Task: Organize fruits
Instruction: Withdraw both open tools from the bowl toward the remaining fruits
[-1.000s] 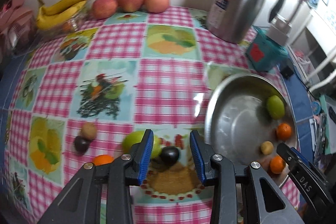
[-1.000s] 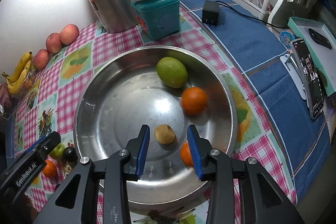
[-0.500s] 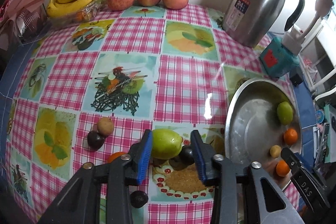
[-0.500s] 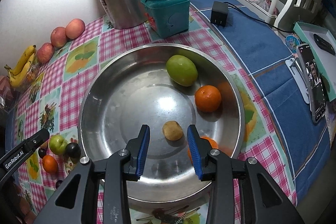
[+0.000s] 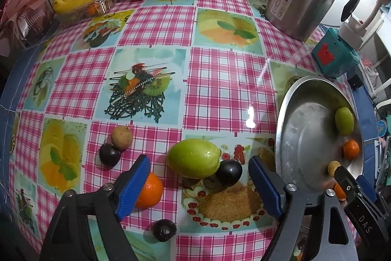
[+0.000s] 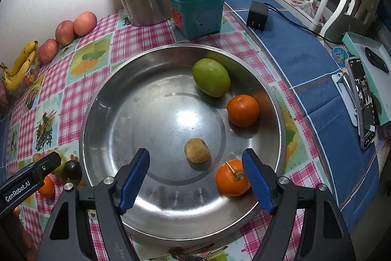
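**Four fruits in the bowl, more waiting on the tabletop**

Both claws are opening right now, and neither grips anything. The left claw (image 5: 199, 184) hangs over a green fruit (image 5: 193, 158) with a dark plum (image 5: 229, 172) touching it, both lying between its spreading jaws on the checked tabletop (image 5: 220, 80). An orange (image 5: 149, 190) sits just beside the left finger. The right claw (image 6: 195, 179) hovers above the steel bowl (image 6: 102, 114), where a small brown fruit (image 6: 197, 150) lies free between its jaws and a stemmed orange (image 6: 232, 176) rests against the right finger.

Looks like the pick-up step for the left side. Next it likely needs to drop around the green fruit without nudging the plum, then close and carry across to the bowl.
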Tool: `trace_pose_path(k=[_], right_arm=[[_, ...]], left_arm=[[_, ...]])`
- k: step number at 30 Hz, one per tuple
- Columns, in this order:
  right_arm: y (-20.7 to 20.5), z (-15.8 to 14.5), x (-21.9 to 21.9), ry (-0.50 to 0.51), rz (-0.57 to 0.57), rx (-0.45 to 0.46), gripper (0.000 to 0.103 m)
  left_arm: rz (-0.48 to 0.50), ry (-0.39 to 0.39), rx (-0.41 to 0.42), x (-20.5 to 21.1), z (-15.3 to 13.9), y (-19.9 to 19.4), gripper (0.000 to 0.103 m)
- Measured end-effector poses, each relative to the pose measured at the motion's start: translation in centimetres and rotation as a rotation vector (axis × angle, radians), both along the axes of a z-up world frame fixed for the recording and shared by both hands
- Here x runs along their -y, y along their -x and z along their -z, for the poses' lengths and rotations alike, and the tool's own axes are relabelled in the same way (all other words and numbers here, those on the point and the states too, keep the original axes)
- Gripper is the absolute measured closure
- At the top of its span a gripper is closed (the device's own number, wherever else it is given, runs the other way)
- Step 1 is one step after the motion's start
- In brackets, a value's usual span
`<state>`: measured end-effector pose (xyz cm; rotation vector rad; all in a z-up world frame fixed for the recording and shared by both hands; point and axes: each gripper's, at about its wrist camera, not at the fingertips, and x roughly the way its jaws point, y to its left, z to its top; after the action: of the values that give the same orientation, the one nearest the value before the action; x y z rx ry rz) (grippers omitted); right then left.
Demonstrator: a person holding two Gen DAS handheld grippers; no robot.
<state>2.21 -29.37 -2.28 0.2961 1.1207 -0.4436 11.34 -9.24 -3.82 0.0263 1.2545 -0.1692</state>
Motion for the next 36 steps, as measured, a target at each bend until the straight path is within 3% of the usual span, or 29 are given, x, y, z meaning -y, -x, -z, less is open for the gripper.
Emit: trace_pose_path(k=[3,5,7,8,10,22,29,36], right_arm=[[0.1,0.0,0.2,0.002,0.01,0.002,0.02],[0.1,0.0,0.3,0.003,0.01,0.008,0.018],[0.2,-0.1,0.3,0.008,0.009,0.014,0.015],[0.2,-0.2,0.3,0.014,0.01,0.017,0.007],[0.2,-0.4,0.2,0.032,0.012,0.023,0.002],[0.3,-0.9,0.2,0.035,0.01,0.051,0.002],[0.6,-1.5,0.1,0.043,0.013,0.049,0.002],[1.5,-2.0,-0.3,0.025,0.015,0.059,0.002]], left_arm=[[-0.008,-0.002,0.004,-0.1,0.0,-0.1,0.012],[-0.016,-0.005,0.027,-0.3,-0.1,-0.1,0.0],[-0.02,-0.018,0.069,-0.3,-0.7,0.0,0.0],[-0.018,-0.022,0.072,-0.4,-0.8,0.0,0.0],[-0.022,-0.014,0.075,-0.5,-1.0,-0.1,0.0],[-0.006,-0.033,0.07,-0.3,-1.1,0.3,0.0],[0.025,-0.064,0.109,-0.3,-2.0,1.1,0.0],[0.008,-0.025,0.135,-1.4,-2.8,2.0,0.0]])
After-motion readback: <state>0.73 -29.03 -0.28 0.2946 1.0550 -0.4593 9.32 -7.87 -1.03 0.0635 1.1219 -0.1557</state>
